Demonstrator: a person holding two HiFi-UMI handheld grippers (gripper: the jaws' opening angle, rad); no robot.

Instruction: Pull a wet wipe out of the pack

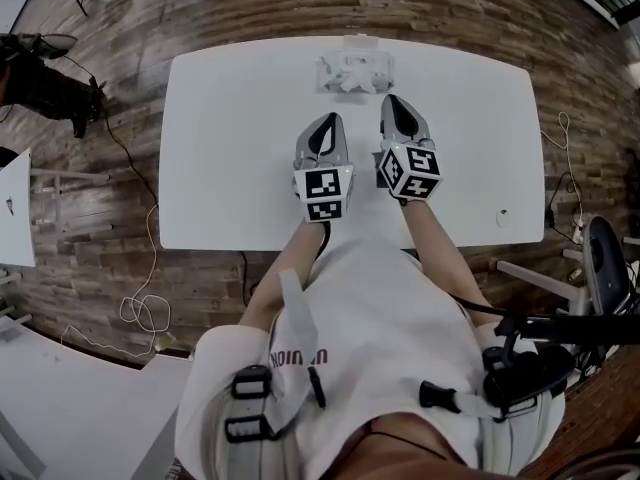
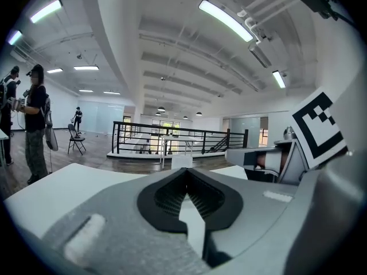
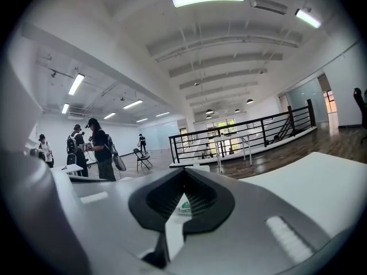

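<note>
white table [image 1: 230, 138]: rounded corners and a bare matte top; a person stands at its near edge.
wood floor [image 1: 250, 8]: brown planks of mixed tone run all round the table, and a pale cable [image 1: 145, 313] loops on them at the left.
wet wipe pack [image 1: 352, 72]: lies at the middle of the table's far edge, ahead of both claws and touching neither.
left claw [image 1: 329, 120]: pads pressed together with nothing between them, over the middle of the table, just beside the other.
right claw [image 1: 391, 99]: pads pressed together and empty, a little farther forward, near the pack.
small round thing [image 1: 503, 216]: sits toward the table's near right corner, too small to identify.
room: an open white hall with long strip lights [image 2: 226, 20] on the ceiling and a black railing [image 2: 172, 135] round a raised platform; people [image 2: 35, 125] stand at the left near a folding chair [image 2: 75, 140].
</note>
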